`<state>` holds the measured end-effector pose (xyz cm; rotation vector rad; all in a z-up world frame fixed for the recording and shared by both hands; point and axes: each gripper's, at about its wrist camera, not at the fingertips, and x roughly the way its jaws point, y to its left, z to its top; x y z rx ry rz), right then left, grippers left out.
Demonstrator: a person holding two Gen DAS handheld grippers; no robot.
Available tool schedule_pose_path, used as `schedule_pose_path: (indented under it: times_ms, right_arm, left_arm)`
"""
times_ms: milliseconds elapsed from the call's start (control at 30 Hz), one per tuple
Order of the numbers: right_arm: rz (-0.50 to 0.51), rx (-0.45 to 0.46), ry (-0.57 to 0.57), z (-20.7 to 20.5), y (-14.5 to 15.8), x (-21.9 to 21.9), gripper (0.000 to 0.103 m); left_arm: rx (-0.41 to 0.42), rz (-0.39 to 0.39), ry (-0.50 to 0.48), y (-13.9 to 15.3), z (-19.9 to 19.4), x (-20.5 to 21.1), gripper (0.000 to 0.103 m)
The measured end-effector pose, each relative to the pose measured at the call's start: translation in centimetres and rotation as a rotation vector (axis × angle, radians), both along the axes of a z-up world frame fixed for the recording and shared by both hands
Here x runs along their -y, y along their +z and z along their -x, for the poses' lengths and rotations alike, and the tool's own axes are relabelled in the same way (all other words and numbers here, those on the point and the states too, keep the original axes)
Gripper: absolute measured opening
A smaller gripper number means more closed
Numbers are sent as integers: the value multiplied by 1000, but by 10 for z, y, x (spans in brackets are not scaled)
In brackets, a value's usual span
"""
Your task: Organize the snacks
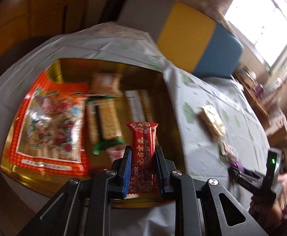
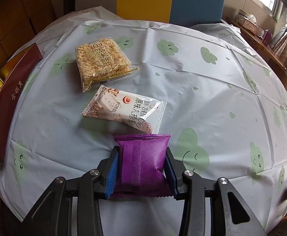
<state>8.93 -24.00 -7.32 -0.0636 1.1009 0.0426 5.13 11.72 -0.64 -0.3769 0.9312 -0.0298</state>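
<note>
A light, crinkly red snack bar [image 1: 144,153] is pinched mid-length by the left gripper [image 1: 143,169]; lower centre, a soft purple packet [image 2: 142,161] is clamped across its middle by the right gripper [image 2: 142,172].

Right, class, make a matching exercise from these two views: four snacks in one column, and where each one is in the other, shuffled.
Snacks
1. red packet
2. purple packet
3. white packet
4. puffed-rice bar

Places
A. in the right gripper
B. on the cloth, nearer the right gripper
C. in the left gripper
D. on the cloth, farther from the right gripper

Pairs: 1-C, 2-A, 3-B, 4-D
</note>
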Motion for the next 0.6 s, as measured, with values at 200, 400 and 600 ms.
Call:
schedule_pose_path:
  times_ms: [200,400,600]
  right_arm:
    - [8,2,5,0,1,-1,43]
    - [7,3,5,0,1,-1,43]
    - [11,5,6,0,1,-2,43]
  left_arm:
    - [-5,14,52,-1,-22,-19,22]
    - [7,-32,53,0,-77,-3,23]
    - [-32,-82,77,-7,-102,1,29]
